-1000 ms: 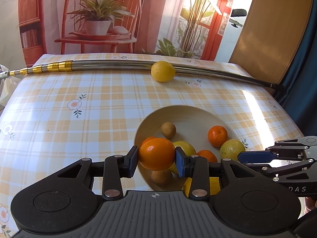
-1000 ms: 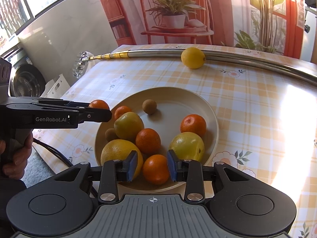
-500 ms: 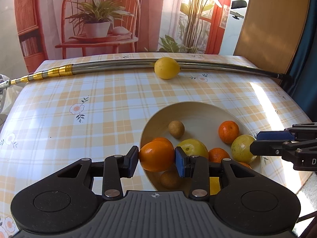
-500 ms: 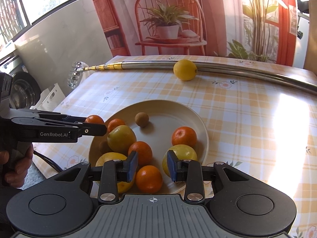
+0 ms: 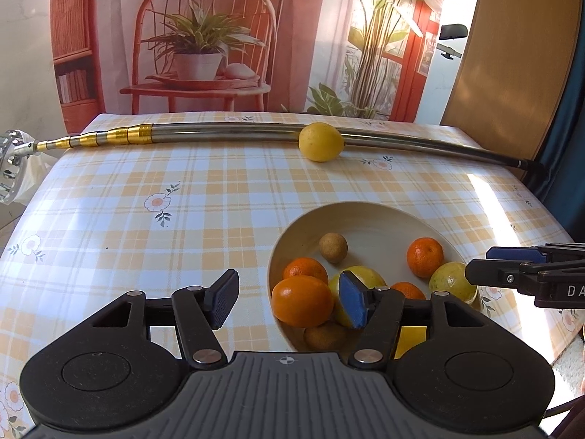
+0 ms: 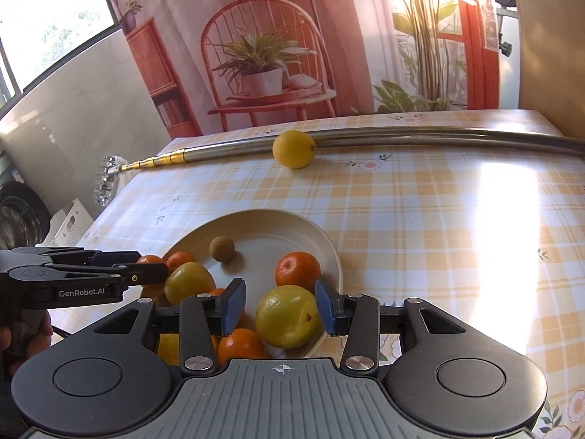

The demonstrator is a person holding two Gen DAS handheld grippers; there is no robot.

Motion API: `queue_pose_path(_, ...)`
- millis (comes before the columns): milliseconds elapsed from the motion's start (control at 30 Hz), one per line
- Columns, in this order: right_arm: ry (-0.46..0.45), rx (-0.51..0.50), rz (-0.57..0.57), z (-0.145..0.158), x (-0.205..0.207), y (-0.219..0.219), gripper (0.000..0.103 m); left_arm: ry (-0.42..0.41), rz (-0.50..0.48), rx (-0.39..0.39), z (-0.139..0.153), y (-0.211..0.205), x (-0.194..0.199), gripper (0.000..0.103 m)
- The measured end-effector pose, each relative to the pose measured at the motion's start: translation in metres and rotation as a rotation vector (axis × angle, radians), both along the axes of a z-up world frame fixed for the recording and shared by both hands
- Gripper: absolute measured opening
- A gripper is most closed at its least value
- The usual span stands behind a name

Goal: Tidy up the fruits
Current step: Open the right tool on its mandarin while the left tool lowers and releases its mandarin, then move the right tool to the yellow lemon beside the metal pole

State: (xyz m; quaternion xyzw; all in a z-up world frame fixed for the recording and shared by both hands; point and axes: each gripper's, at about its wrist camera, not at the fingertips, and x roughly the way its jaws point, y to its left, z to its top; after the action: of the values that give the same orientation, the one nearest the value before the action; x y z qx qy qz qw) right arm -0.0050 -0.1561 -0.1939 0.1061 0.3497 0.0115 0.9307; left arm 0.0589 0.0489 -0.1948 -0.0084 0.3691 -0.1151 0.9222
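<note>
The left gripper (image 5: 289, 300) has just been opening; its jaws stand apart, and an orange (image 5: 302, 300) sits between them at the bowl (image 5: 369, 216) rim, gripped by neither pad. The right gripper (image 6: 279, 307) has also just been opening, a yellow-green fruit (image 6: 286, 316) loose between its pads. 1 lemon (image 5: 321, 142) lies far ahead against a metal pole (image 5: 219, 134).

Oranges (image 5: 302, 300), yellow-green fruits (image 6: 286, 315) and a small brown fruit (image 5: 333, 247) are sitting in a cream bowl (image 5: 369, 216); one lemon (image 5: 321, 142) is lying apart, touching a metal pole (image 5: 226, 136).
</note>
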Motion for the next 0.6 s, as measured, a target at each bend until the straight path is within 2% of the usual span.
queue_pose_path(100,0.001,-0.01,-0.01,-0.001,0.0,0.0,0.051,-0.014,0.014,-0.004,0.002,0.001,-0.005,0.065)
queue_pose_path(200,0.001,-0.02,-0.012,-0.002,0.001,0.002,0.053,-0.028,0.027,-0.003,0.004,0.001,-0.007,0.07)
queue_pose_path(400,0.005,-0.031,-0.018,-0.003,0.001,0.003,0.057,-0.043,0.06,-0.002,0.007,0.007,-0.008,0.073)
queue_pose_path(533,0.007,-0.026,-0.028,-0.004,0.002,0.001,0.059,-0.048,0.094,0.024,0.014,0.014,0.0,0.077)
queue_pose_path(600,0.003,-0.033,-0.034,-0.003,0.002,0.0,0.061,-0.05,0.11,0.01,0.019,0.02,0.004,0.086)
